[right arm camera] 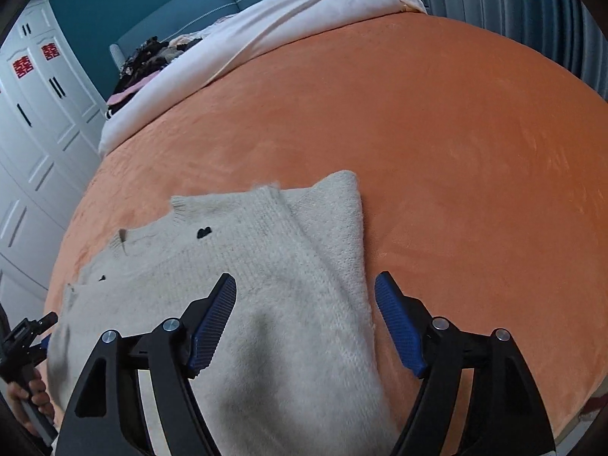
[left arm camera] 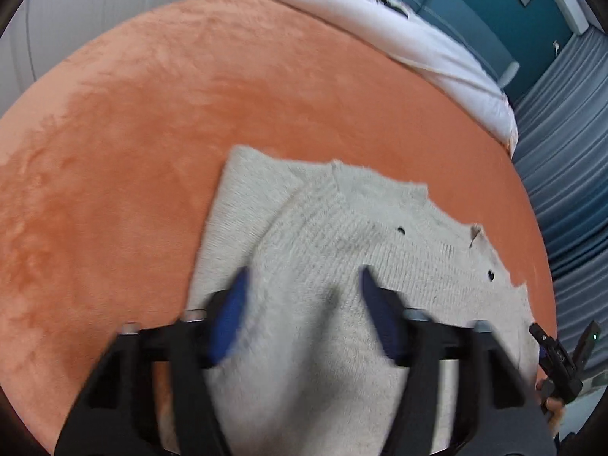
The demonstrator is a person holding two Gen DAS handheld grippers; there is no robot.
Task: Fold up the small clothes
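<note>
Two hand-held grippers hover over one cream knitted sweater (left arm camera: pixel 342 250): the left gripper (left arm camera: pixel 304 285) with blue pads apart and nothing clamped, the right gripper (right arm camera: pixel 306 285) spread wider across the sweater's right edge. Fuzzy, ribbed and dotted with small black marks, the sweater lies flat near the orange bedspread's (left arm camera: pixel 152 133) near edge, sleeves folded in, neckline toward the white duvet (right arm camera: pixel 228 49), its long axis running crosswise.

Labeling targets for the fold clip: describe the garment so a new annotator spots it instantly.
Find the orange blanket covering the bed. At its near edge, beneath both open grippers, lies a cream fuzzy knit sweater, sleeves folded in over its body. Unlike the white duvet bunched at the far end, it has small black marks on its front.
</note>
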